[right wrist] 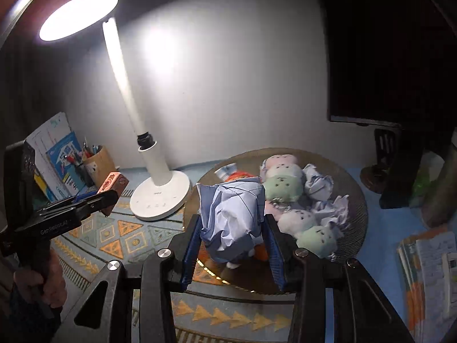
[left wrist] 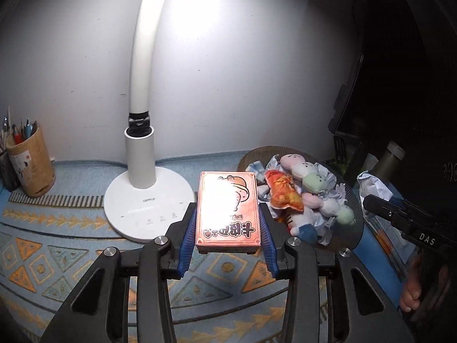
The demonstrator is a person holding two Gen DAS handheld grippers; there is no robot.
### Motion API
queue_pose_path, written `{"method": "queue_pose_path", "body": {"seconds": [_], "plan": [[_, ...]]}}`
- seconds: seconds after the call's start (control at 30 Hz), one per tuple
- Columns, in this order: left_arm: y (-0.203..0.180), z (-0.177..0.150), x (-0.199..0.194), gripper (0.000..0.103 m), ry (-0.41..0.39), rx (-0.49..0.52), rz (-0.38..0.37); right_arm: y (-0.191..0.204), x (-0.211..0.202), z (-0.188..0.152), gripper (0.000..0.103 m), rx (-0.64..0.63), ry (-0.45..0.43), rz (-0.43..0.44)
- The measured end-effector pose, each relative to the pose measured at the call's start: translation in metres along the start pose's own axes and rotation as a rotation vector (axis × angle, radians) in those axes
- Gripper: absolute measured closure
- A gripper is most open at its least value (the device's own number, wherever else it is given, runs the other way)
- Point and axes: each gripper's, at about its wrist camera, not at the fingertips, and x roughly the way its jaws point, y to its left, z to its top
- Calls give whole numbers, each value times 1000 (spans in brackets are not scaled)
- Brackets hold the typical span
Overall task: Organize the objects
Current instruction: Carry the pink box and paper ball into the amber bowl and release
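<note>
My left gripper (left wrist: 227, 230) is shut on a flat orange-pink box (left wrist: 228, 211) with a cartoon print, held above the patterned mat. The same box (right wrist: 112, 181) shows in the right wrist view at the left, clamped in the left gripper (right wrist: 110, 193). My right gripper (right wrist: 231, 235) is shut on a crumpled ball of white-blue paper (right wrist: 231, 217), lifted over the front edge of a round woven tray (right wrist: 358, 214). In the tray lie pastel plush toys (right wrist: 282, 184), an orange plush (left wrist: 282, 193) and more crumpled paper (right wrist: 318, 183).
A white desk lamp stands on its round base (left wrist: 148, 205), its lit head (right wrist: 78, 14) overhead. A pen cup (left wrist: 30, 163) sits far left, booklets (right wrist: 57, 154) leaning behind it. A dark monitor (right wrist: 385, 57) is at right, a bottle (left wrist: 391, 157) beside it, magazines (right wrist: 428, 271) near right.
</note>
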Motion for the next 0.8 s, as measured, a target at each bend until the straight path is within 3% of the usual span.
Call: {"method": "queue_pose_path", "body": {"seconds": [0.13, 0.23, 0.47, 0.57, 0.63, 0.67, 0.7, 0.8], "plan": [[-40, 25, 35, 66, 9, 29, -59, -59, 6, 30, 61, 104, -18, -32], [-61, 31, 62, 66, 37, 28, -98, -82, 21, 42, 61, 142, 6, 2], [-90, 15, 95, 66, 98, 83, -120, -100, 62, 35, 60, 185, 86, 8], [-102, 6, 102, 64, 119, 132, -124, -104, 66, 27, 53, 191, 90, -27], [-106, 2, 107, 41, 135, 151, -126, -106, 65, 24, 35, 198, 83, -39], [-107, 0, 109, 32, 144, 153, -115, -105, 64, 23, 34, 196, 82, -45], [-109, -1, 110, 16, 147, 152, -109, -105, 64, 22, 34, 188, 89, -52], [-106, -3, 104, 12, 142, 148, -116, -108, 61, 22, 35, 187, 97, -76]]}}
